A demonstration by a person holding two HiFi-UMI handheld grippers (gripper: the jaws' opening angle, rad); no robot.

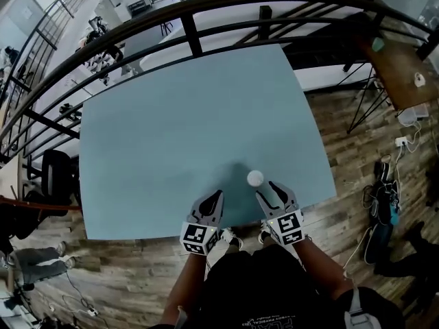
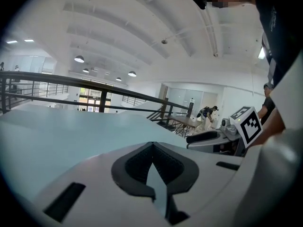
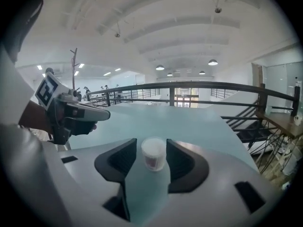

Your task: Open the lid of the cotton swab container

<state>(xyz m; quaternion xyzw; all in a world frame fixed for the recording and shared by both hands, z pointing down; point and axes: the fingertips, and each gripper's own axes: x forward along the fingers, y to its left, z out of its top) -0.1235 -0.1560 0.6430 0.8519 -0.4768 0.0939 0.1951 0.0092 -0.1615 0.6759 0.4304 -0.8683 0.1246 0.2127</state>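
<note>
My right tool (image 1: 269, 191) is spread, and the cotton swab container (image 3: 154, 153) stands upright in the gap, touching neither pad. It sits near the front edge of the teal bench (image 1: 171, 122). My left tool (image 1: 217, 197) is pressed together, pinching nothing, just left of the container. Beyond the container a dark railing (image 1: 192, 43) runs along the bench's far side, and cables (image 1: 384, 190) lie on the wooden floor to its right.

I see a pale blue worktop (image 1: 171, 129) with a dark metal railing (image 1: 193, 41) curving past its far edge. Beyond its right edge, a white power strip (image 1: 401, 141) and cables lie on the wood floor (image 1: 343, 149). A black chair (image 1: 55, 173) stands off its left edge.
</note>
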